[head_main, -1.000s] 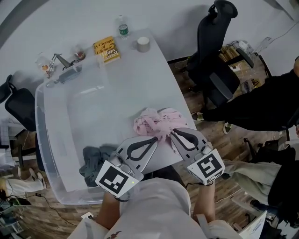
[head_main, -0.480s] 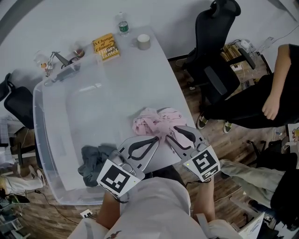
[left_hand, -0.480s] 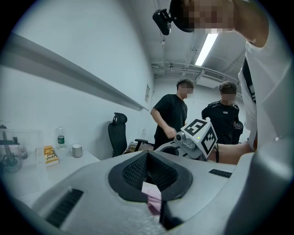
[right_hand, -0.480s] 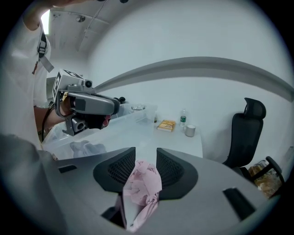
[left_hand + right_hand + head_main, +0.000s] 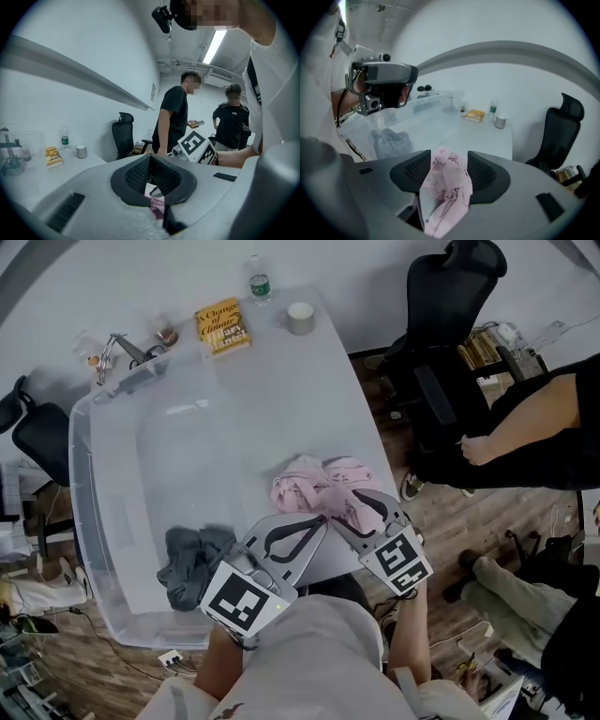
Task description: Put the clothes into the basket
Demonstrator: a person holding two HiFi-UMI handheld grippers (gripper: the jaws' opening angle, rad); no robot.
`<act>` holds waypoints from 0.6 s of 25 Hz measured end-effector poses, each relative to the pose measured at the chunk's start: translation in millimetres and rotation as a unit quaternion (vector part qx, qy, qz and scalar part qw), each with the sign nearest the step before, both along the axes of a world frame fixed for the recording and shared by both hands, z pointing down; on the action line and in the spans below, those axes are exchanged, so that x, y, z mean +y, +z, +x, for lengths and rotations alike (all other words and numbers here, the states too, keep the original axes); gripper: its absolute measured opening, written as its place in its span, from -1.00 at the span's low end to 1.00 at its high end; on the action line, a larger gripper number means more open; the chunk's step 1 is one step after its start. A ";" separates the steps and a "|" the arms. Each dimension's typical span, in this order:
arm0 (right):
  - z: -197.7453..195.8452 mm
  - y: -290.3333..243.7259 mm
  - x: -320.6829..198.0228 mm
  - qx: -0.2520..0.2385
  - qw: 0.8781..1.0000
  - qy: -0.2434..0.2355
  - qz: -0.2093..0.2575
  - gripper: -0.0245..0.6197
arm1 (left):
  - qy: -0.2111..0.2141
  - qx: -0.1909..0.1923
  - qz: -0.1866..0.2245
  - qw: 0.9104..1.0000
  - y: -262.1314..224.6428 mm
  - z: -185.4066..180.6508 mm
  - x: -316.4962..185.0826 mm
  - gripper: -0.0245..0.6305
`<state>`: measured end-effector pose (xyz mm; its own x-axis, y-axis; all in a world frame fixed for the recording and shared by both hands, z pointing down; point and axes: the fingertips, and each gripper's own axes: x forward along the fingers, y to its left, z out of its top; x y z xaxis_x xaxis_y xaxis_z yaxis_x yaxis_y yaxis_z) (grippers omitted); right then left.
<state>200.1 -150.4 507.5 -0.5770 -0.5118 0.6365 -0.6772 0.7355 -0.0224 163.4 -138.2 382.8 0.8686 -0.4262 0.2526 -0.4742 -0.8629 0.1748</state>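
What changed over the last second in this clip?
The right gripper has come down over the pink cloth, and its jaws have just been opening. The cloth now sits between them, not clamped. The left gripper stays shut beside it. The pink cloth is still on the table, and the grey cloth is still in the basket.

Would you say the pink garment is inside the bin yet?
Not yet: the pink garment lies bunched on the table beside the clear bin holding the grey garment.
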 end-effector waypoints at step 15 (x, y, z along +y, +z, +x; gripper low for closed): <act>9.9 81.8 -3.0 0.082 0.993 -0.055 -0.063 0.02 | -0.001 -0.001 -0.030 1.000 12.7 20.3 -12.4 -0.91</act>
<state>210.1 -153.4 589.3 -0.5087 -0.3620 0.7811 -0.5946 0.8039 -0.0146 183.7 -150.6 395.5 0.8672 -0.4121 0.2795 -0.4763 -0.8502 0.2243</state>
